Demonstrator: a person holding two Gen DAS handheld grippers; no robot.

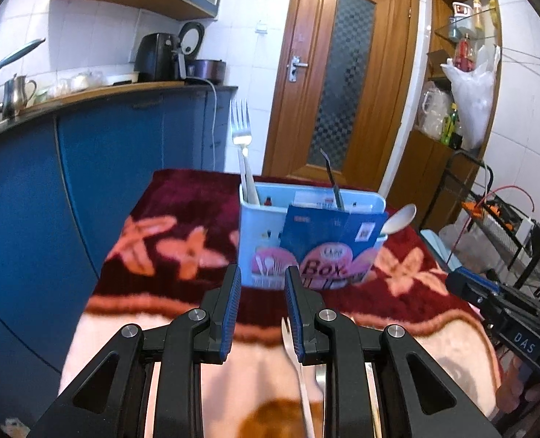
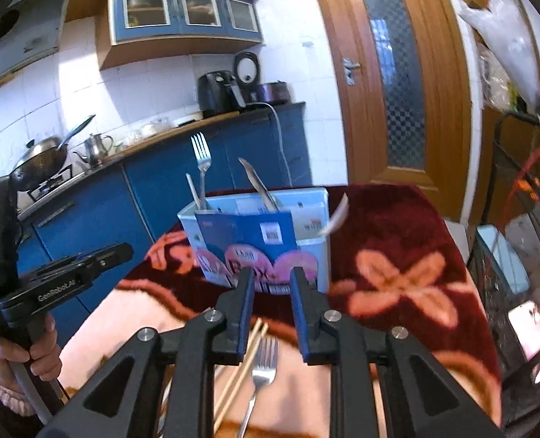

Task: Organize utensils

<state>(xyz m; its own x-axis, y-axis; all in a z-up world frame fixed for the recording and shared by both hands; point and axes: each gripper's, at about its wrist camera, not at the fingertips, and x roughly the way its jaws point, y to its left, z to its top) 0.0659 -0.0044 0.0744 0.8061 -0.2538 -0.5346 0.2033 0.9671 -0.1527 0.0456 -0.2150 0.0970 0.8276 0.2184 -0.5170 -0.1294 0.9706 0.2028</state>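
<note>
with both hand-held grippers, left [image 1: 262,284] and right [image 2: 271,288], slightly open and empty, the loose fork [image 2: 262,368] and chopsticks [image 2: 246,354] lie near; grip the fork's handle squarely, then lift it to the far utensil box [image 2: 306,255].

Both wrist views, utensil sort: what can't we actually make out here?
- Inside of the box: hidden by its front wall and the blue card in both views; compartments unclear.
- Loose fork and chopsticks: right wrist view, lower ends hidden by the right tongs.
- Pale utensil on the blanket: left wrist view, part hidden by the left tongs, type unclear.
- Box print: motion-blurred in the right wrist view.
</note>
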